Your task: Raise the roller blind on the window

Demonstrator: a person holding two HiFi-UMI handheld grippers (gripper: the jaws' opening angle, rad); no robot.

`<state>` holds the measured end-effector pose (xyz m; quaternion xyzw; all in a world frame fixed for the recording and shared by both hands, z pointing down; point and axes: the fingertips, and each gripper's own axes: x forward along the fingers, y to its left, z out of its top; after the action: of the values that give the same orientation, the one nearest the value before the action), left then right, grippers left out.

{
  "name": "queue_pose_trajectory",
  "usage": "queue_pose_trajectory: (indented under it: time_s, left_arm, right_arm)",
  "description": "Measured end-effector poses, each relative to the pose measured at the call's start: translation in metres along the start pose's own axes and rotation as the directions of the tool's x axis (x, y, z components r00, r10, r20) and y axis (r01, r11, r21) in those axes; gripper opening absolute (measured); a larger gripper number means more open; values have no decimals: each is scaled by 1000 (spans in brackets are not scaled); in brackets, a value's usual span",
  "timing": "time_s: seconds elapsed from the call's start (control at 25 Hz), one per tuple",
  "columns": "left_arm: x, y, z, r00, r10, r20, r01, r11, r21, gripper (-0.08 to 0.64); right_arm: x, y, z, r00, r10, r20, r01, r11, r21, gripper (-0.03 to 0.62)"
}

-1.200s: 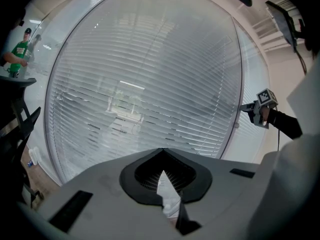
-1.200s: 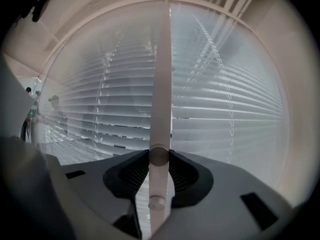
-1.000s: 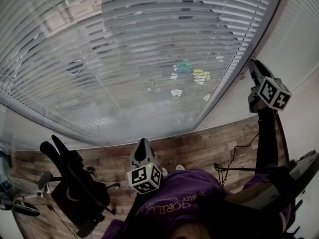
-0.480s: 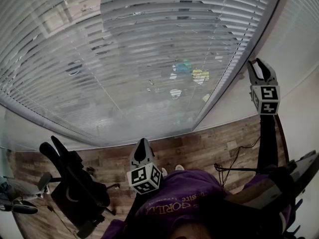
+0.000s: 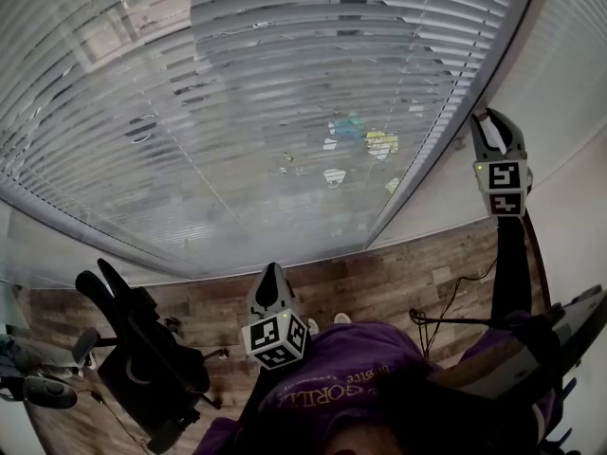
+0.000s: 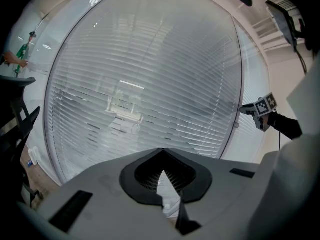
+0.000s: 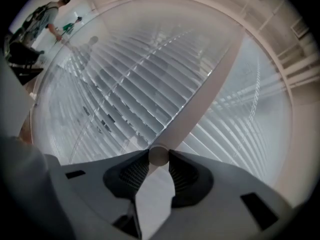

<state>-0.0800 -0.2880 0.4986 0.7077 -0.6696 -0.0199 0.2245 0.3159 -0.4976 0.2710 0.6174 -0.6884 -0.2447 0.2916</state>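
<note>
Finally: right gripper [image 5: 495,123] swung in on the small round whitish knob [image 7: 159,155], far right | jaws spread around it, no squeeze yet | left gripper [image 5: 272,273] pressed together, empty | white slatted blind [image 5: 285,112] hung fully down, far side

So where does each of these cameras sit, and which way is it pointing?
Head view: on the person's head, looking down at the blind and floor; shows purple shirt, left gripper low, right gripper raised.
Left gripper view: on the left gripper, facing the blind past its closed jaws.
Right gripper view: on the right gripper, facing the window frame, a round knob between its open jaws.
Shared: head and left gripper views both show the right gripper.
</note>
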Motion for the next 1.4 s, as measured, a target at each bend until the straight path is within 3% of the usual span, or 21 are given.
queue_pose_trajectory:
  time_s: [0.16,0.36,0.52,0.72,0.92,1.04,1.08,1.12,1.16,1.28,1.4]
  left_arm:
    - [0,-1,0,1000,-1,0,1,1000,2,2]
    - [-1,0,1,1000,2,0,-2,1000,0,2]
    - [-1,-2,0,1000,3,-2,-3,1000,-1,2]
    - [-1,-1,1,1000,1,0,-1,1000,-1,2]
    - [-1,-1,1,1000,2,1,-2,1000,0,1]
    - [-1,-1,2,1000,3,2,-3,1000,-1,2]
    - [-1,0,2,1000,2,2,-2,1000,-1,2]
    - [-1,0,2,1000,2,2,-2,1000,-1,2]
    - [-1,0,2,1000,2,1,-2,1000,-1,2]
    - [0,-1,1,1000,-2,0,2,1000,0,1]
    - [1,-2,0,1000,-6,-2,6,1000,1,2]
  right_arm:
    - [1,-3,-4,999,46,22,-50,971,235,124]
    - [2,-4,-6,995,86,48,-99,876,472,124]
    - [3,-7,-10,991,117,66,-132,760,636,124]
    - [1,-9,-5,989,120,84,-141,621,771,124]
    - [1,-11,-6,985,117,127,-166,432,886,124]
    - [1,-11,-6,984,111,142,-173,373,912,124]
    - [1,-11,-6,984,110,144,-175,377,909,124]
    - [2,-11,-5,984,110,142,-175,401,899,124]
    - [2,-10,-5,984,113,135,-172,445,879,124]
    - [4,-4,-8,988,128,92,-153,635,757,124]
    - [4,-2,-12,994,100,48,-110,826,553,124]
